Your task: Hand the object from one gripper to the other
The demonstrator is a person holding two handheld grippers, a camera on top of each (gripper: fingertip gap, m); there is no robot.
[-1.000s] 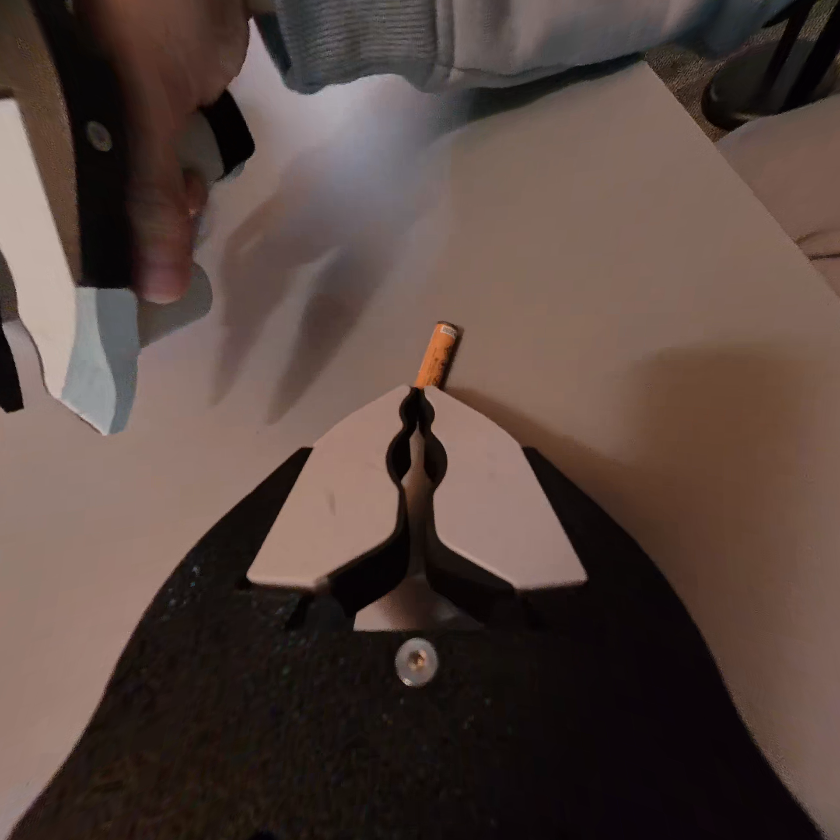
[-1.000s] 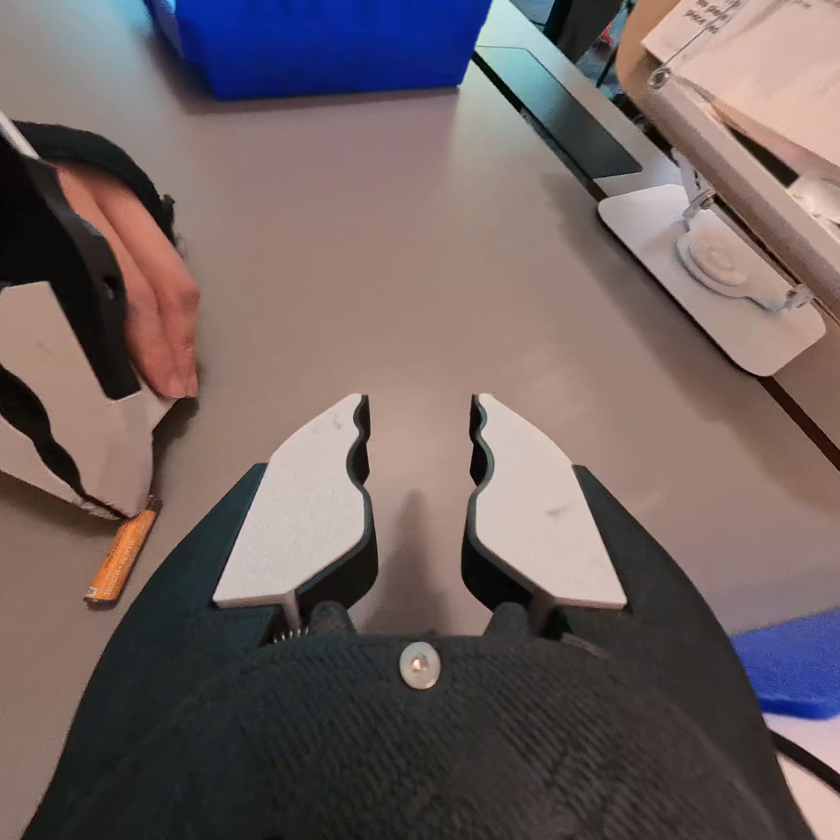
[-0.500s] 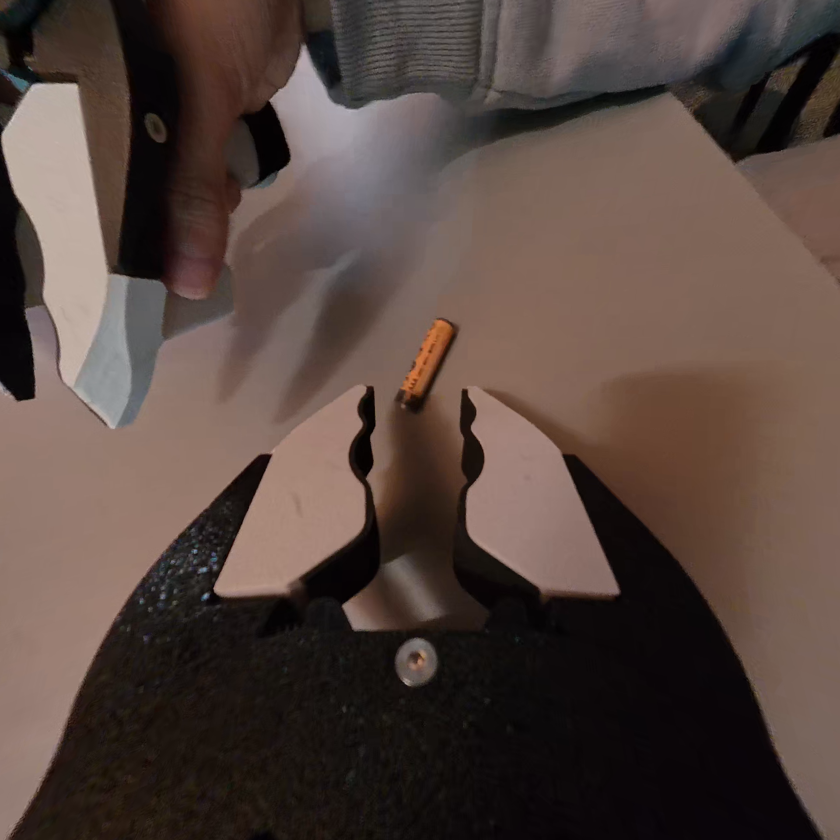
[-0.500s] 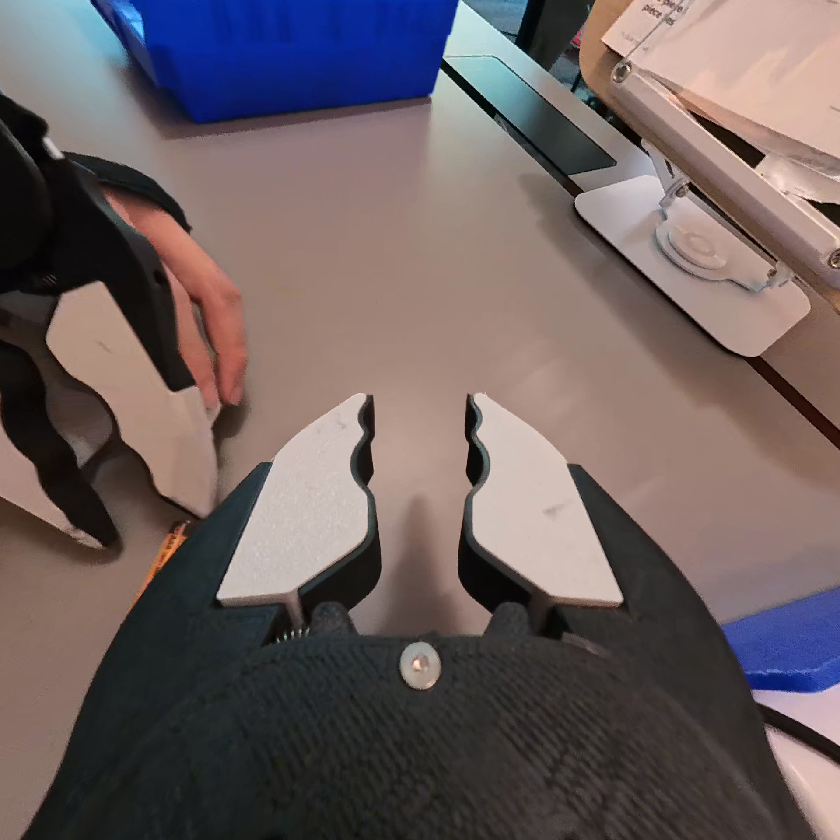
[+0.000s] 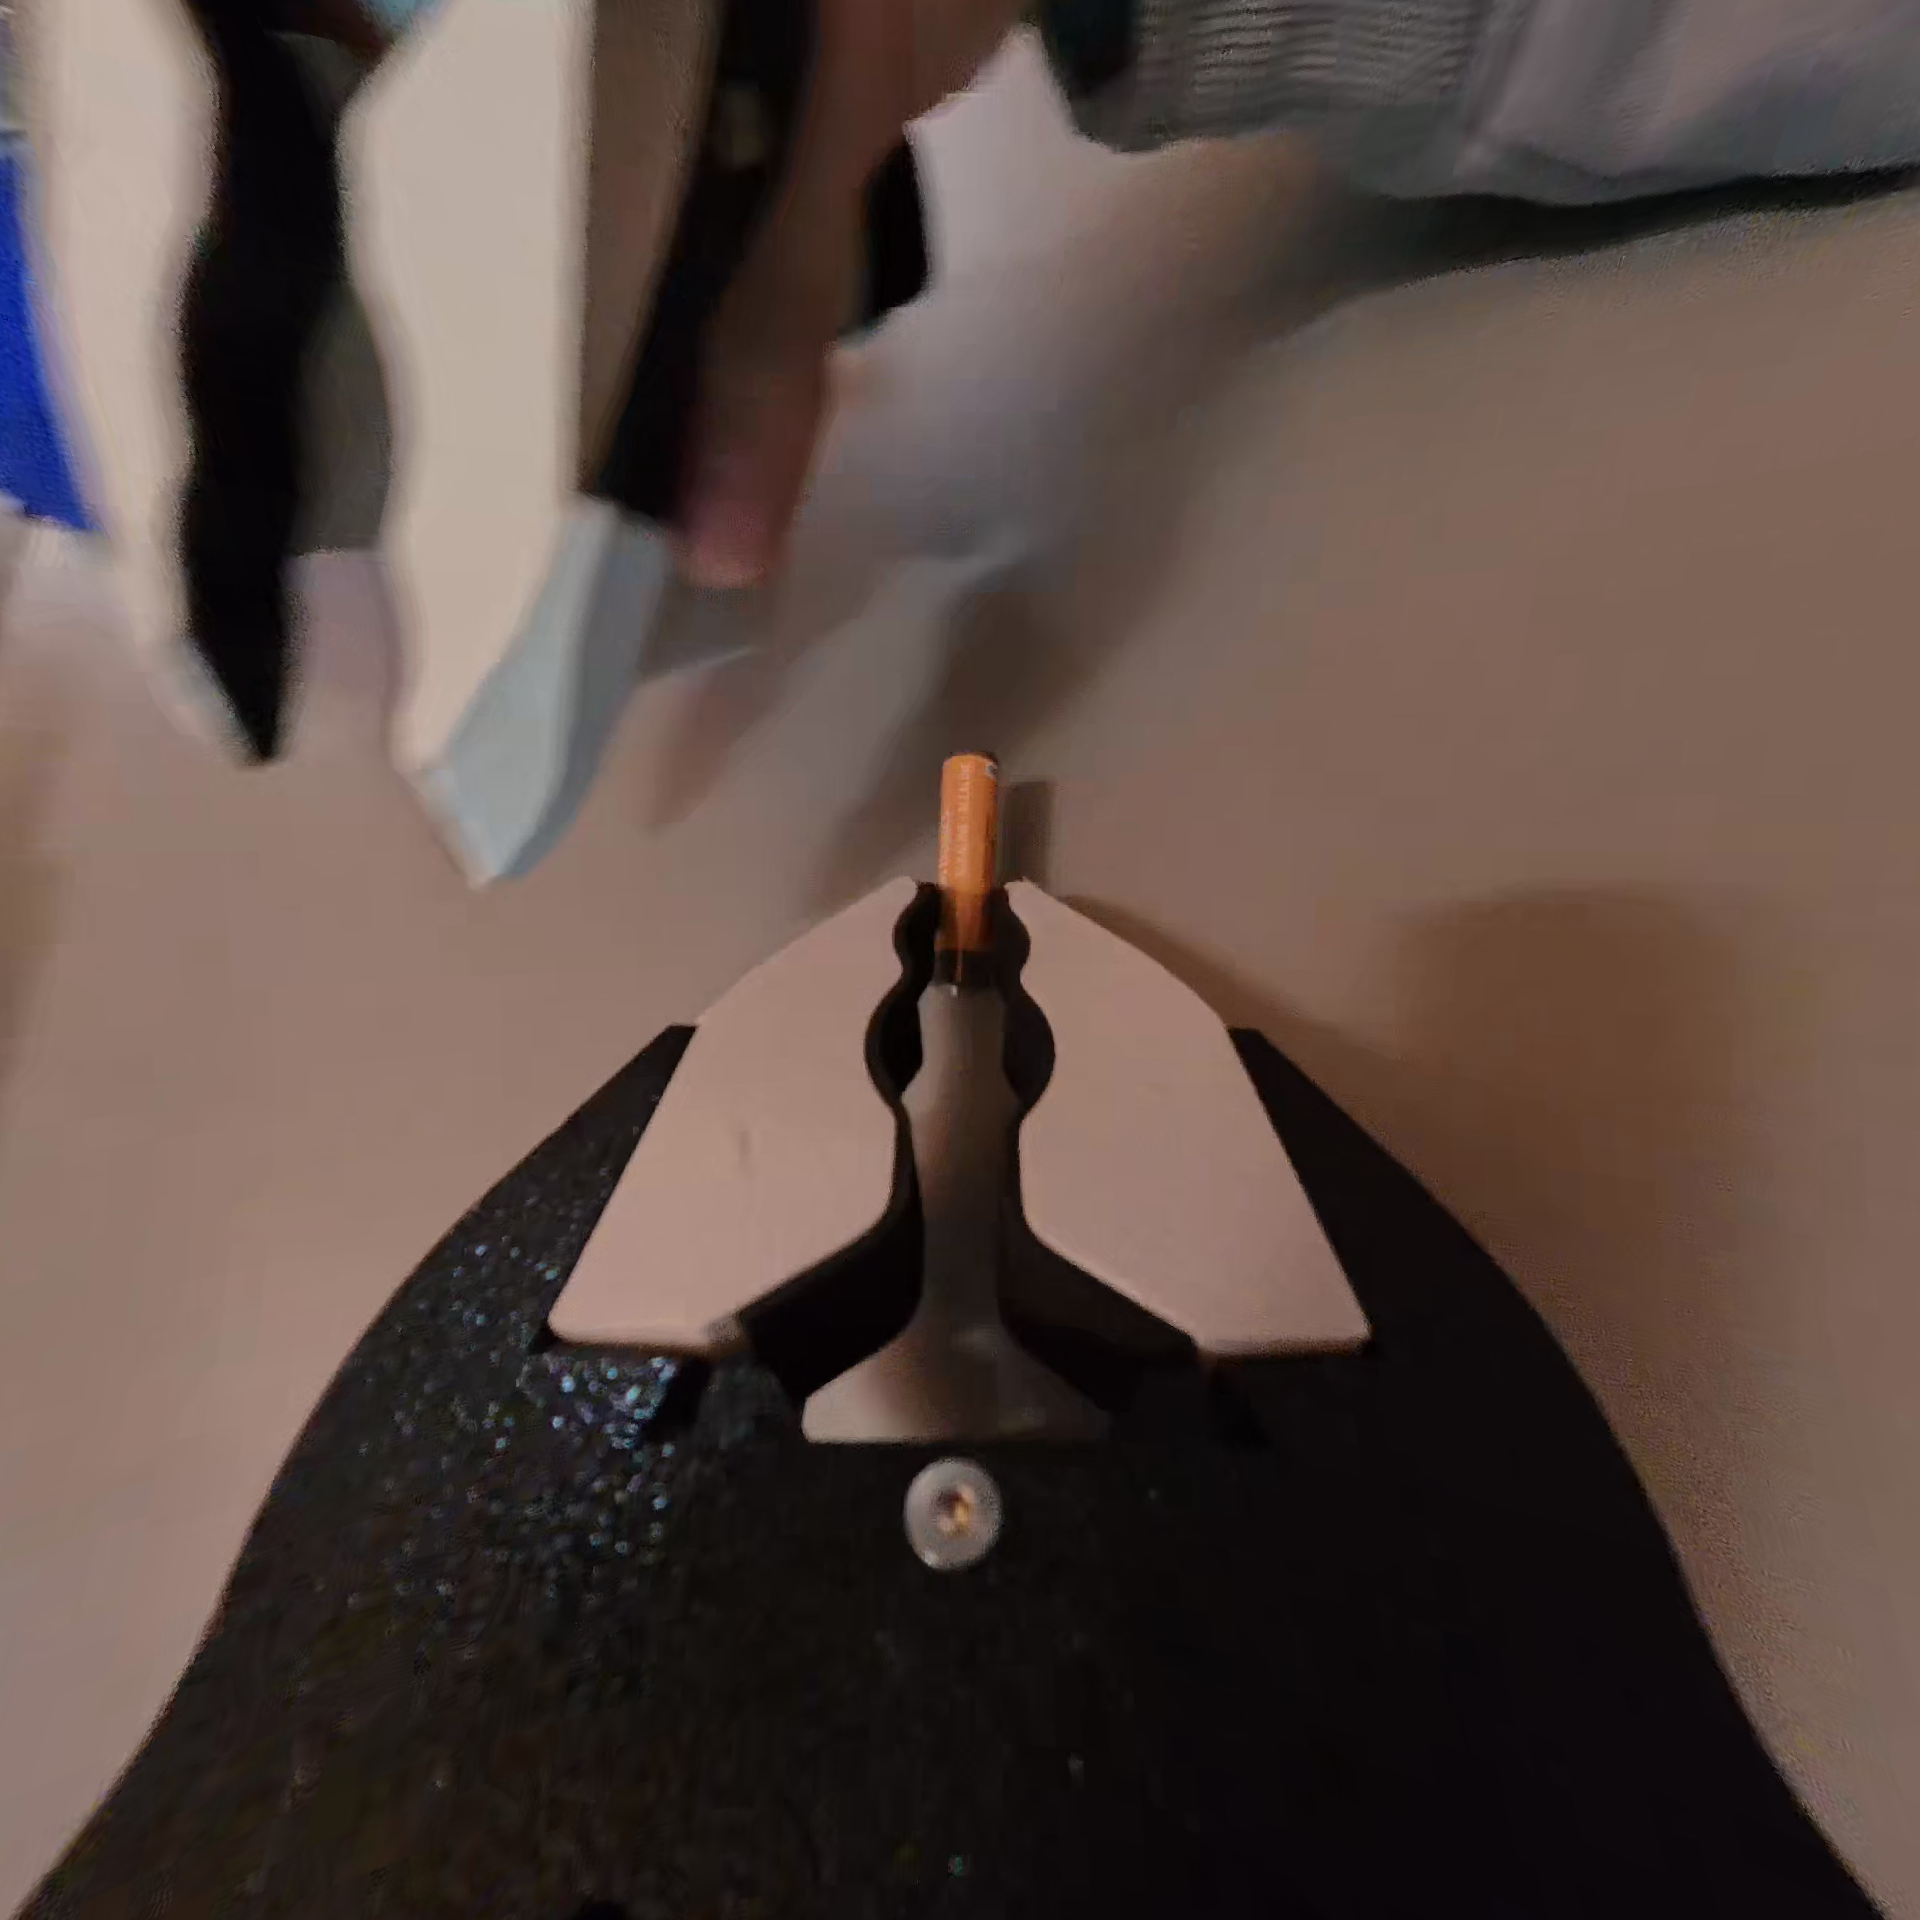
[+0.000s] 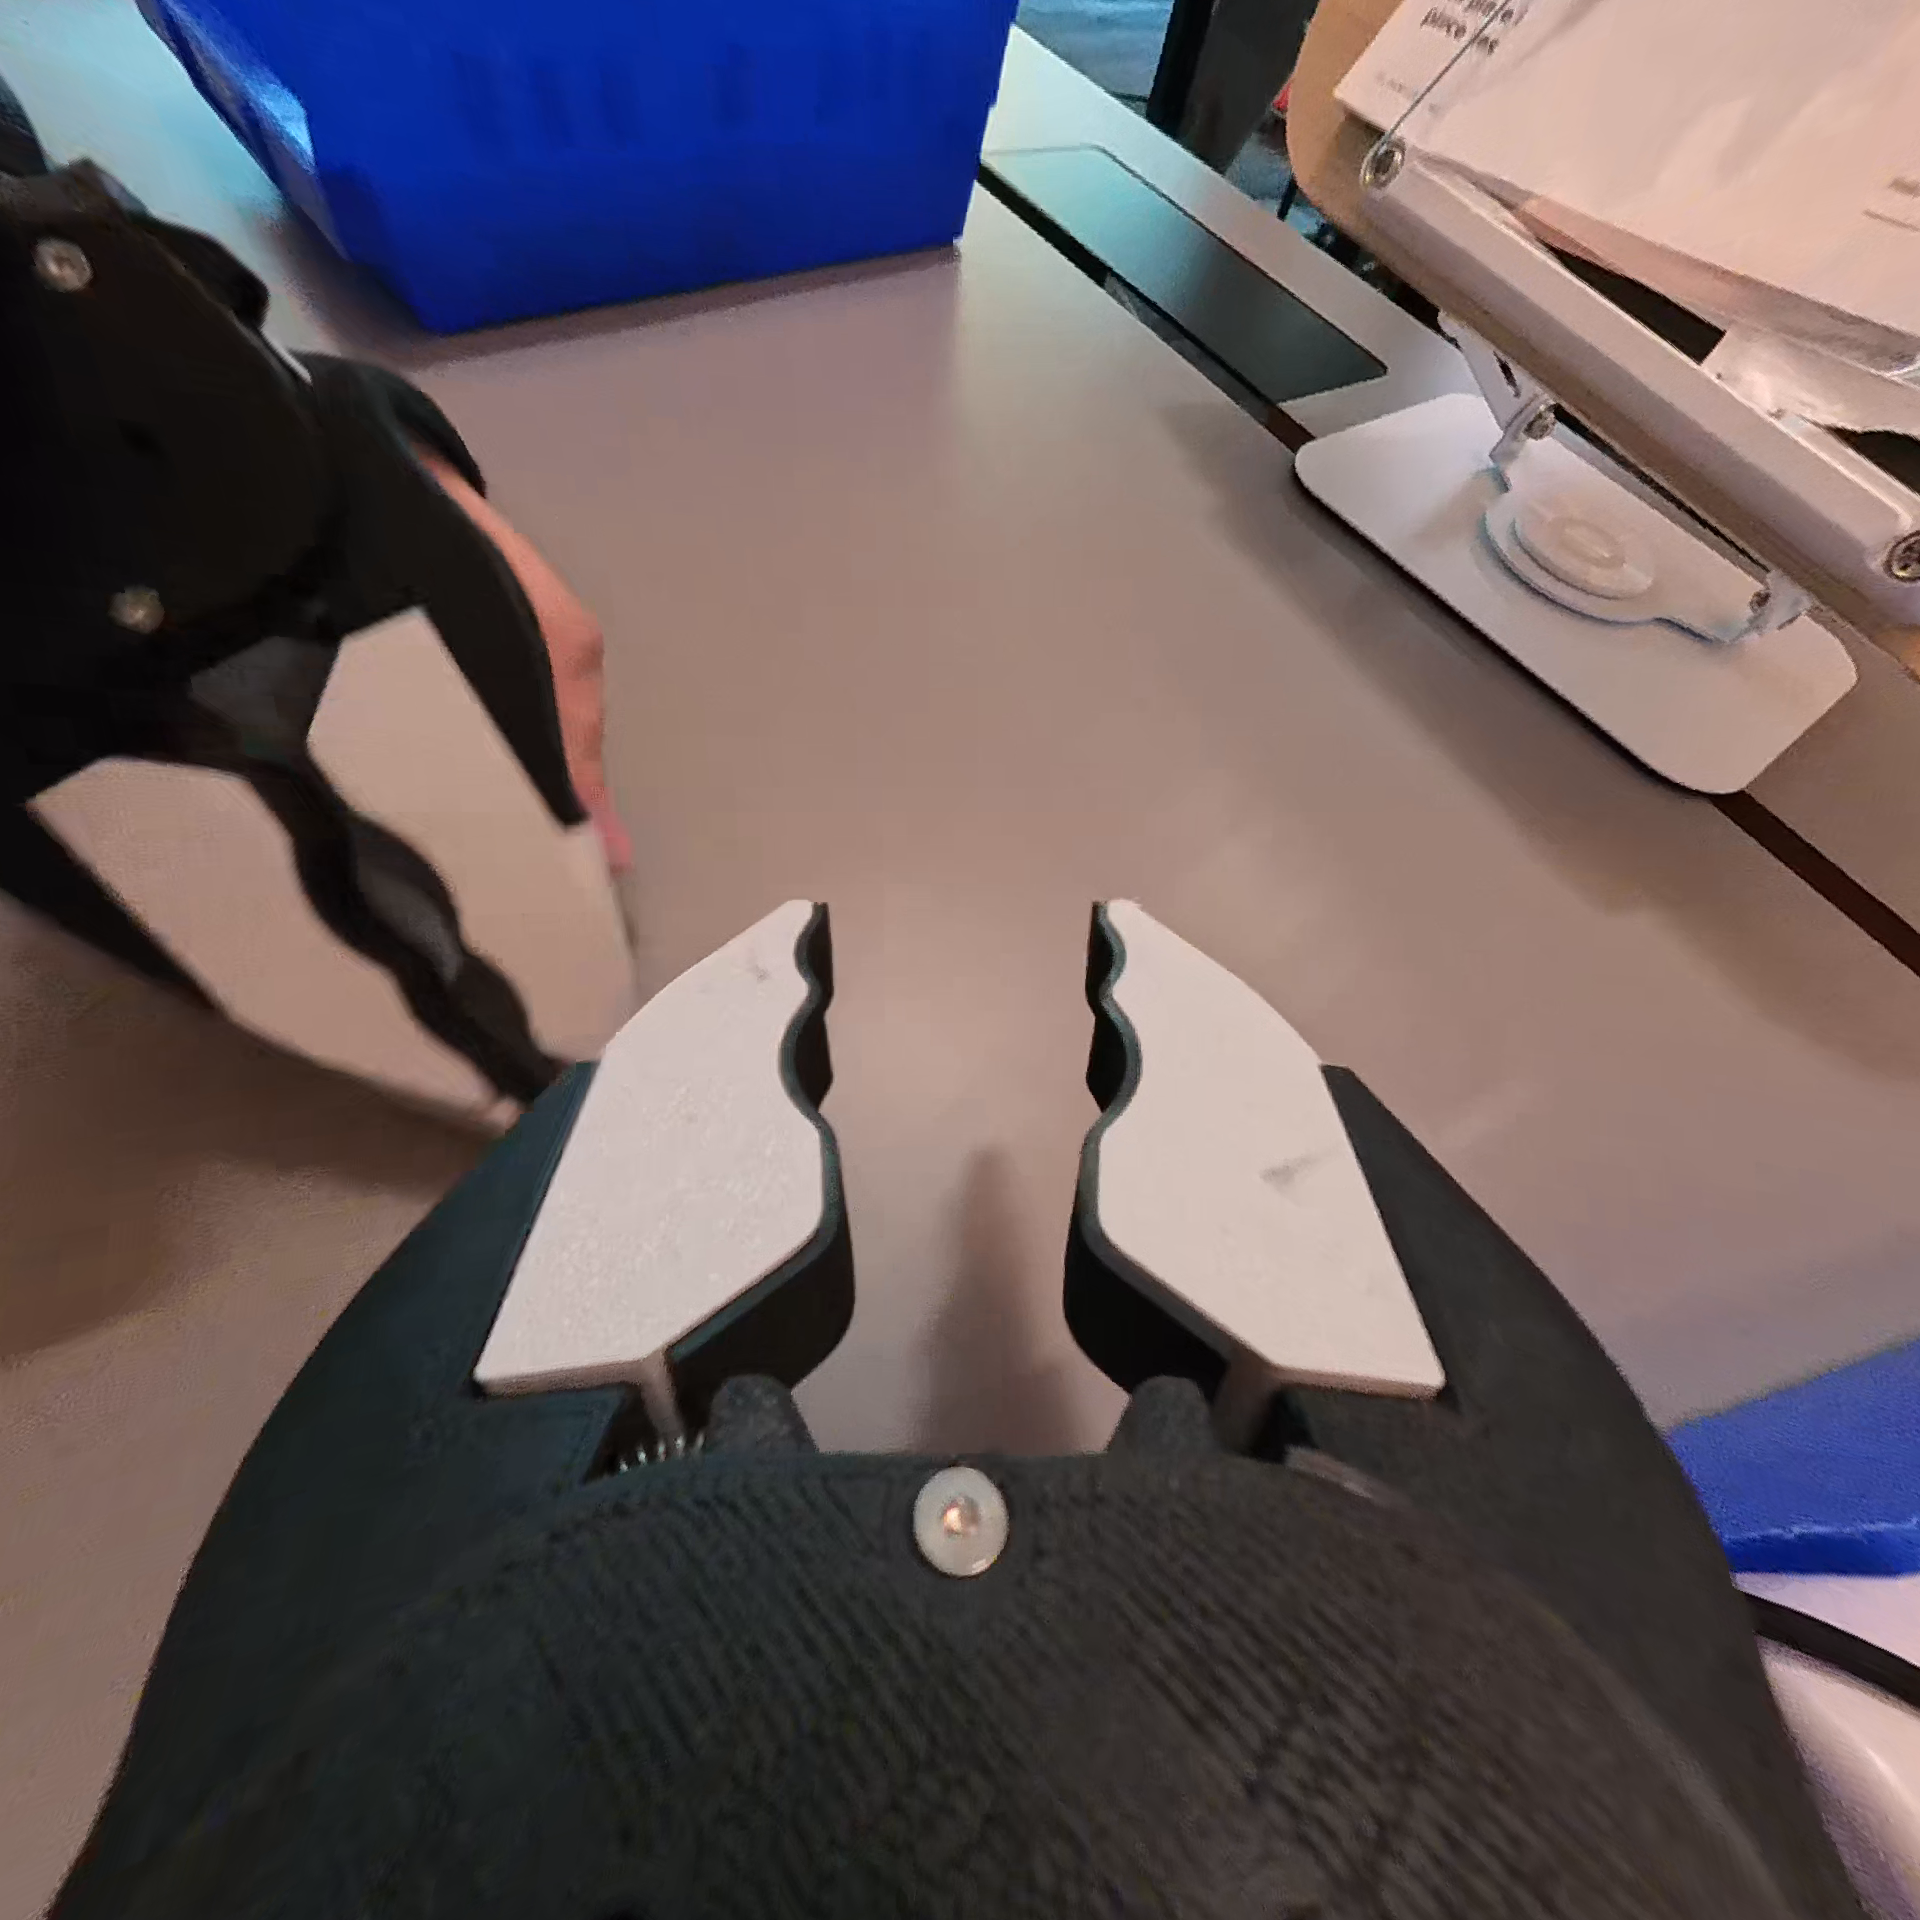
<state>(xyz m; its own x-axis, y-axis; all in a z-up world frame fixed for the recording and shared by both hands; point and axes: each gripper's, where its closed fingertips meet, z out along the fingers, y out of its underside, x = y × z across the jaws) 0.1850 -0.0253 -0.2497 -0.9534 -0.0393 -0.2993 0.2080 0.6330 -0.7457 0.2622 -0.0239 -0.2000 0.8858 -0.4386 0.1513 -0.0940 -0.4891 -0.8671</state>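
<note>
A small orange battery (image 5: 966,842) sticks out forward from the tips of my left gripper (image 5: 964,896), which is shut on its near end, low over the beige table (image 5: 1455,675). My right gripper (image 6: 958,920) is open and empty. It also shows blurred at the upper left of the left wrist view (image 5: 364,800), apart from the battery. In the right wrist view the left gripper (image 6: 499,1081) is at the left, its tips partly behind my right gripper's body. The battery is hidden there.
A blue bin (image 6: 623,156) stands at the far side of the table. A white stand base (image 6: 1579,644) under a tilted holder is at the right. A blue foam piece (image 6: 1818,1455) lies near right. A light sleeve (image 5: 1558,83) crosses the far edge.
The left gripper held the battery, opened and left it on the table, and has shut on it again. The right gripper has swung closer in the left wrist view.
</note>
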